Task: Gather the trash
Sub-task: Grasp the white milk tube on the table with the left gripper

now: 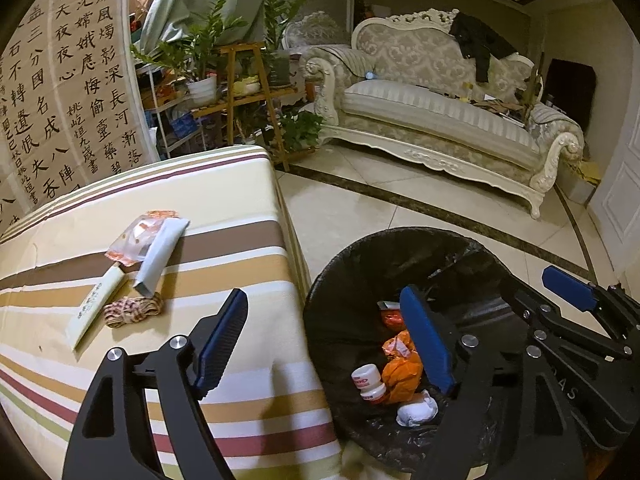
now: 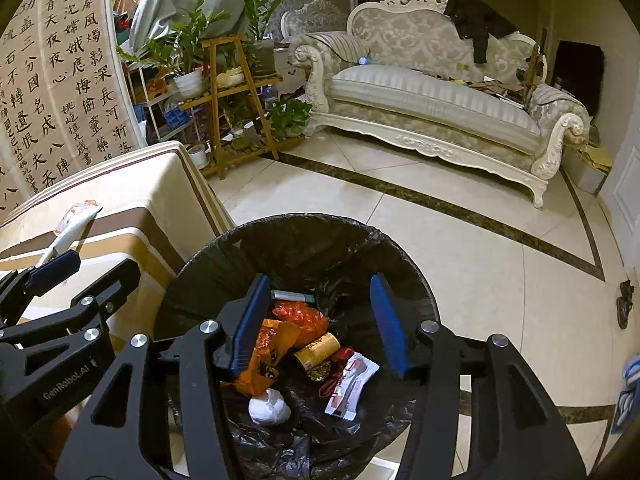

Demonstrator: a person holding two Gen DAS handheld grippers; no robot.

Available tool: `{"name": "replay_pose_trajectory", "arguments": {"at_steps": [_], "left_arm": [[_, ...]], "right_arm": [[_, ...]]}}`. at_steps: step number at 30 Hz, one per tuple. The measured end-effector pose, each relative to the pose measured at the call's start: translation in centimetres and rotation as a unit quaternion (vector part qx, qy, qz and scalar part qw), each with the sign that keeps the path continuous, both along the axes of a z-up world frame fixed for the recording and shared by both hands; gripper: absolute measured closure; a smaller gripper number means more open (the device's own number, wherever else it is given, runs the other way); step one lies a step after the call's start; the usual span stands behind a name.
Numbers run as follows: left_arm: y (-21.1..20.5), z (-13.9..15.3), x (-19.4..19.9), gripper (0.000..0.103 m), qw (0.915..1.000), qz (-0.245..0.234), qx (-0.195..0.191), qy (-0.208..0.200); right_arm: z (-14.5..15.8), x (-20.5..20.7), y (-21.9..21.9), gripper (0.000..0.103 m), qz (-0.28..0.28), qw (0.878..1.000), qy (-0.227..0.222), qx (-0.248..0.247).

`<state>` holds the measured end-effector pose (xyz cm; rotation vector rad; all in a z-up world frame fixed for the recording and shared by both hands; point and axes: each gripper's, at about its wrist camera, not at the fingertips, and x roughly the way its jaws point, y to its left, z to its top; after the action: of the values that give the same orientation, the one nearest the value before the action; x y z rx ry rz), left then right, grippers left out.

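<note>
A black-lined trash bin [image 1: 344,276] [image 2: 320,232] stands on the floor beside the striped table [image 1: 224,208]. It holds several pieces: orange wrappers [image 2: 300,316], a white bottle [image 1: 368,382], a yellow can [image 2: 320,350], a white wad [image 2: 269,407], a red-white wrapper [image 2: 352,384]. On the table lie an orange-white wrapper [image 1: 138,240], a pale tube [image 1: 162,254], a cream packet [image 1: 98,304] and a coil of rope [image 1: 134,310]. My left gripper [image 1: 324,344] is open and empty, straddling the table edge and bin. My right gripper [image 2: 320,320] is open and empty over the bin.
An ornate sofa [image 1: 440,120] stands across the tiled floor [image 2: 460,240]. A wooden plant stand [image 1: 248,96] with potted plants and a calligraphy screen [image 1: 60,92] stand behind the table. A white door [image 1: 624,184] is at the right.
</note>
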<state>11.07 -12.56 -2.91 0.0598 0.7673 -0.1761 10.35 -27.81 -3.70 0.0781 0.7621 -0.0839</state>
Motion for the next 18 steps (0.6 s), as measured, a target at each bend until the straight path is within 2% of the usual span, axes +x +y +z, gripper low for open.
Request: {"name": "replay_pose_trajectory", "arguments": {"at_steps": [5,18], "left_arm": [[1.3,0.5,-0.4,0.026,0.9999,0.010,0.001,-0.008],[8.5,1.1,-0.7,0.025,0.9968,0.079,0.010,-0.009]], "right_arm": [[0.4,0.0,0.8,0.045,0.006,1.000,-0.002,0.002],[1.1,0.6,6.2,0.045,0.067,0.998,-0.003,0.010]]}}
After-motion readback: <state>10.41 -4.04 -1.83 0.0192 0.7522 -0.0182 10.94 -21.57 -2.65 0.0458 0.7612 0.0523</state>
